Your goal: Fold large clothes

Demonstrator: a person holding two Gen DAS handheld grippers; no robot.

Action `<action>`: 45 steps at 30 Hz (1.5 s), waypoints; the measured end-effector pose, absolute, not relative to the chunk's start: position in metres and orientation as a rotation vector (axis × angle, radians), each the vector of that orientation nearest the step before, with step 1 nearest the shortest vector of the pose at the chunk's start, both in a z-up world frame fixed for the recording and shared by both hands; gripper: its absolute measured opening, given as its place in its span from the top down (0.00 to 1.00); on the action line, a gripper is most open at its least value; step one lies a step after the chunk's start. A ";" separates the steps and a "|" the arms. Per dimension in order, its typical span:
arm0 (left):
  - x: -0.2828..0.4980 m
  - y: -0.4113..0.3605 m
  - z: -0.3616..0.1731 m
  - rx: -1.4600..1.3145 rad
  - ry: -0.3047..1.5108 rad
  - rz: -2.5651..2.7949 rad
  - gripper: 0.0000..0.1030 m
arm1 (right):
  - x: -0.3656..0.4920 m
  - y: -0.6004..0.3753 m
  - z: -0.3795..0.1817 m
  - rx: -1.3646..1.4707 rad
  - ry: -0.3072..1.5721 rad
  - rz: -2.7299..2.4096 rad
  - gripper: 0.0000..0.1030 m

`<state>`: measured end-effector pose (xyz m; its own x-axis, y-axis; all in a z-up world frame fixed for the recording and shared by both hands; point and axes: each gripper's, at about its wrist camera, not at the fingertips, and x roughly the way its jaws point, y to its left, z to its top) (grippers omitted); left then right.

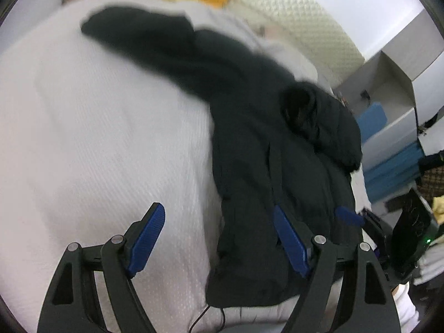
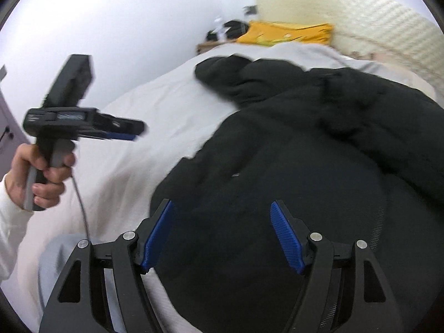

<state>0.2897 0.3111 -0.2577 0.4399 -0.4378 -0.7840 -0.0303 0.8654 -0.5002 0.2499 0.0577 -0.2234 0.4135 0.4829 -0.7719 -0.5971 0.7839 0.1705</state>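
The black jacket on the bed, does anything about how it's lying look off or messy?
Yes. The black jacket lies bunched on the white bed cover, one sleeve flung out sideways toward the headboard and its hood crumpled. Neither open gripper holds it.

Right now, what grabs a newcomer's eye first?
A big black jacket sprawls across the white bed, one sleeve stretched toward the headboard. Both grippers hang open and empty above it: the right gripper over the jacket's body, the left gripper at its edge.
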 end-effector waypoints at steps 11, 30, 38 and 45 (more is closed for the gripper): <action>0.314 0.272 -0.343 -0.619 1.377 -0.523 0.22 | 0.261 -0.009 -0.249 -0.041 0.988 0.412 0.32; 0.276 0.248 -0.309 -0.520 1.439 -0.323 0.94 | 0.192 -0.121 -0.184 0.037 0.793 0.115 0.32; 0.285 0.254 -0.273 -0.495 1.383 -0.316 0.87 | 0.165 -0.143 -0.164 0.044 0.704 0.088 0.32; 0.296 0.294 -0.219 -0.446 1.216 -0.247 0.30 | 0.172 -0.152 -0.164 0.053 0.666 0.067 0.26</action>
